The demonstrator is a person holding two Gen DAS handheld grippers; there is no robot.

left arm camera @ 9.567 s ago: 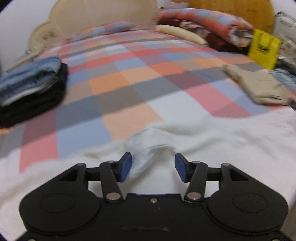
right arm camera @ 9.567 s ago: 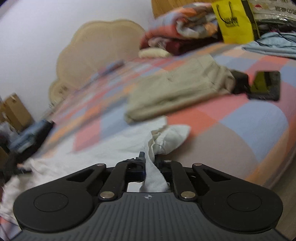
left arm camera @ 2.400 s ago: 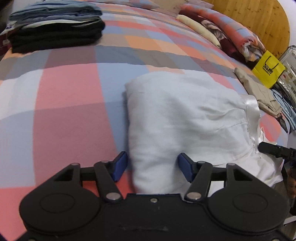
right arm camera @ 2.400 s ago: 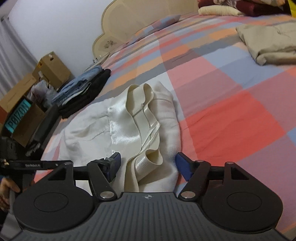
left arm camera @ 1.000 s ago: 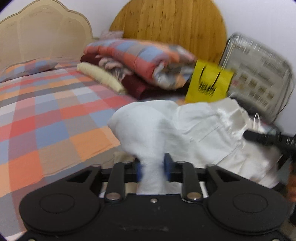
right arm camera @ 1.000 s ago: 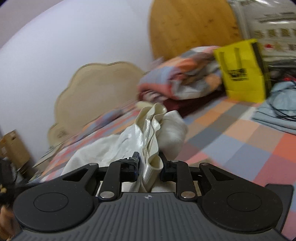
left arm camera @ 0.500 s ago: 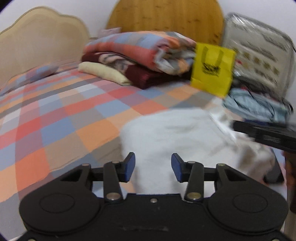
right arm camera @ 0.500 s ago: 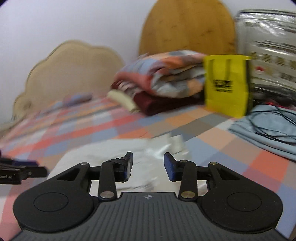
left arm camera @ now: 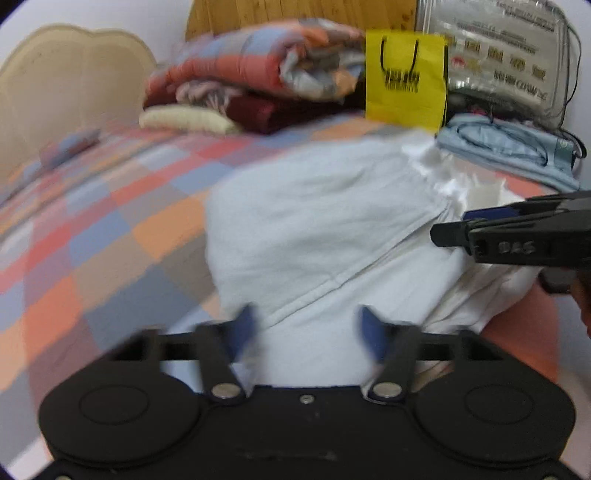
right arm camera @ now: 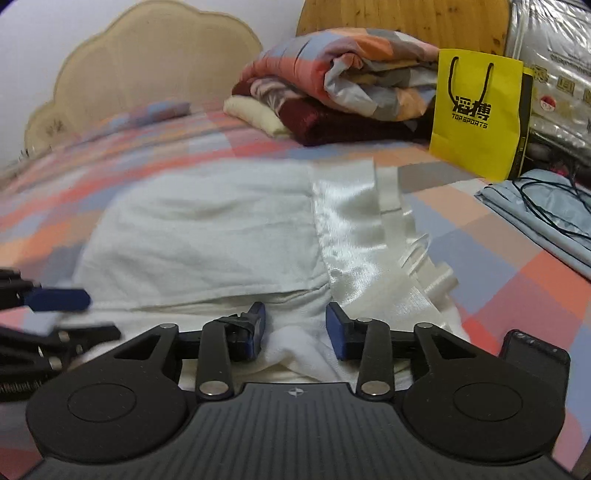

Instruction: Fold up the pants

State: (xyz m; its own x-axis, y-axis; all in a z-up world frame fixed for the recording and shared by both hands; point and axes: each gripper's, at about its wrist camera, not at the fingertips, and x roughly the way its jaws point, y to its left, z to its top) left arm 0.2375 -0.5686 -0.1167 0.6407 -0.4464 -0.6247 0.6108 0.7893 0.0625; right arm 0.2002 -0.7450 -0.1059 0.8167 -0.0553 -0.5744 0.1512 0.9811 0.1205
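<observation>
- Left wrist view, bottom of frame: left gripper (left arm camera: 306,328), blue fingers (left arm camera: 243,326) blurred, spreading apart and already wide. White cloth lies between them; the pads do not press on it.
- Right wrist view, bottom of frame: right gripper (right arm camera: 295,330), blue fingers (right arm camera: 338,334) sharp, also opening, wide gap. A low ridge of white cloth sits in the gap, not pinched.
- White pants (right arm camera: 207,229) lie folded into a thick bundle on the bed (right arm camera: 517,295), filling the centre of both views. Upper layer is matte white; a seam runs diagonally across it in the left wrist view.
- Shiny satin waistband (right arm camera: 351,229) runs down the right side of the bundle in the right wrist view, with loose ribbon ends just to its right.
- Right gripper also shows at the right edge of the left wrist view, above the bundle's right side; left gripper shows at the left edge of the right wrist view.
- Dark flat object (right arm camera: 535,354) at lower right of the right wrist view, just beside the bundle; cannot tell what it is.
- Bed cover is checked in red, orange, blue and grey.
- Mid-distance right: pale blue folded cloth (right arm camera: 543,218) with a black cord over it.
- Farther: yellow paper bag (right arm camera: 480,110), upright, black handles.
- Left of the bag: stacked folded blankets (right arm camera: 340,88), checked over maroon over cream.
- Far back: cream scalloped headboard (right arm camera: 147,62) upper left, round wooden board (right arm camera: 402,18) top centre.
</observation>
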